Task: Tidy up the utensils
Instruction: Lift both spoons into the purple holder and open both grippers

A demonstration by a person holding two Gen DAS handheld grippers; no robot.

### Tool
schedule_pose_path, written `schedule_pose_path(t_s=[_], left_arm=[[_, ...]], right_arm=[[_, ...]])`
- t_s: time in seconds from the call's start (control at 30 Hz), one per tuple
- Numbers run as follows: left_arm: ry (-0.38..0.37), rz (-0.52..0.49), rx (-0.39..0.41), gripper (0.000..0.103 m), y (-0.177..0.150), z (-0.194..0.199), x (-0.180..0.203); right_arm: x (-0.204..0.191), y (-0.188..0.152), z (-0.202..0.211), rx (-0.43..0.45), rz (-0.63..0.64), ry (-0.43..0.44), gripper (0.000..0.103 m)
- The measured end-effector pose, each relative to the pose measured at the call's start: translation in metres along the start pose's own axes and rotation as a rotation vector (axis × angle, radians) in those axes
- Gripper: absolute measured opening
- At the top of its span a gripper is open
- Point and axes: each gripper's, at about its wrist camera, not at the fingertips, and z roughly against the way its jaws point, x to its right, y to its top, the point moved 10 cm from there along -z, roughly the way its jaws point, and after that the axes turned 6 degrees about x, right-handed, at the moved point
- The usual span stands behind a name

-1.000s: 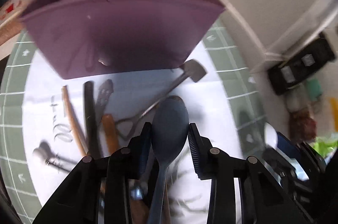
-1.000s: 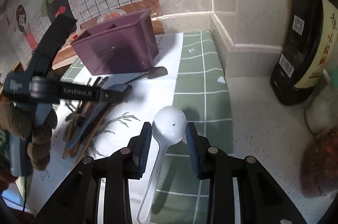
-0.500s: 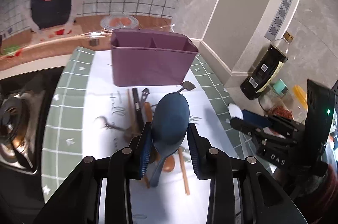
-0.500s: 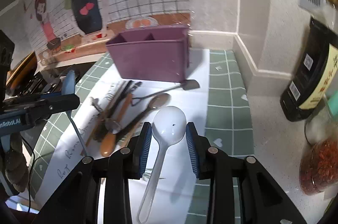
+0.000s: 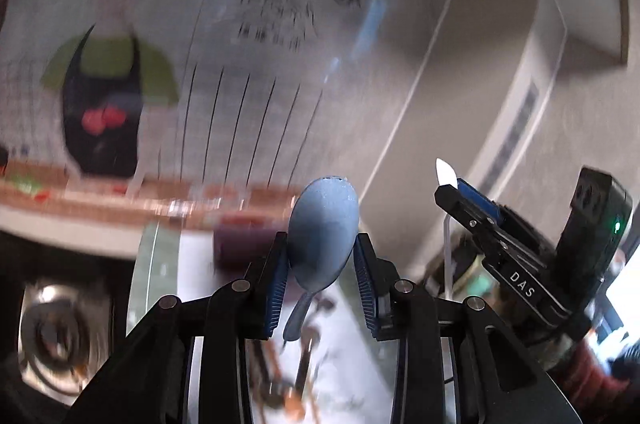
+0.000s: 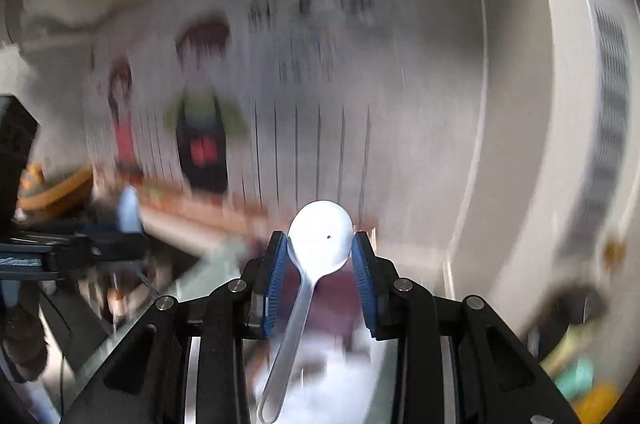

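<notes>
With each tool (image 5: 321, 278) (image 6: 320, 274) clamped on a spoon (image 5: 322, 224) (image 6: 320, 236), lower both bowl-up into the far bin (image 5: 240, 244).

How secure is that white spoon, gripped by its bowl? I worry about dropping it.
The white spoon looks like light, stiff plastic. The right gripper pinches only its smooth rounded bowl, so it may slip or pivot, since the long handle hangs unsupported.
</notes>
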Motion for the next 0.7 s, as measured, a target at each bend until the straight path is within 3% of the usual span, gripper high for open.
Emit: schedule_pose_path(t_s=[0.1, 0.2, 0.5, 0.7], left_arm=[[0.009, 0.015, -0.003, 0.033, 0.025, -0.029, -0.010], [0.038, 0.023, -0.013, 0.033, 0.031, -0.059, -0.029], [0.099, 0.077, -0.109, 0.033, -0.013, -0.141, -0.078], [0.152, 0.047, -0.129, 0.034, -0.035, -0.168, -0.092]], right_arm=[[0.013, 0.021, -0.026, 0.038, -0.023, 0.014, 0.031], [0.027, 0.013, -0.060, 0.021, -0.032, 0.001, 0.031], [0.036, -0.073, -0.156, -0.099, 0.012, -0.057, 0.031], [0.041, -0.114, -0.180, -0.149, 0.032, -0.069, 0.031]])
